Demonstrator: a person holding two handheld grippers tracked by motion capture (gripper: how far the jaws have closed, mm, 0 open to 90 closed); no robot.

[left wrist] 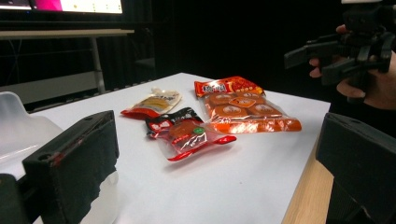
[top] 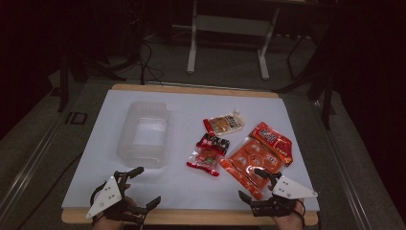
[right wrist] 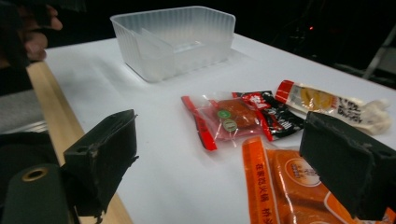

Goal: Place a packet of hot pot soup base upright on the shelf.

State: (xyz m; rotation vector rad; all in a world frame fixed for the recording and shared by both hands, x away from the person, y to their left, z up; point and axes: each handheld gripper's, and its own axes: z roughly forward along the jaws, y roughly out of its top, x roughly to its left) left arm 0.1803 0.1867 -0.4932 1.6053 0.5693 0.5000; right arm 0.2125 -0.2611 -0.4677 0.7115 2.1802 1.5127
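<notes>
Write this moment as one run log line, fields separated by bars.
left gripper: open, empty | right gripper: open, above orange snack pack | plastic tub: empty | other packets: on table

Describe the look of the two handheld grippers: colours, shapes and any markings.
Both the left gripper and the right gripper are black, each with two blocky black jaws. Each carries a pale grey three-cornered plate on top, dotted with small holes. The left gripper's jaw pad shows reddish scuffs in its own view.
</notes>
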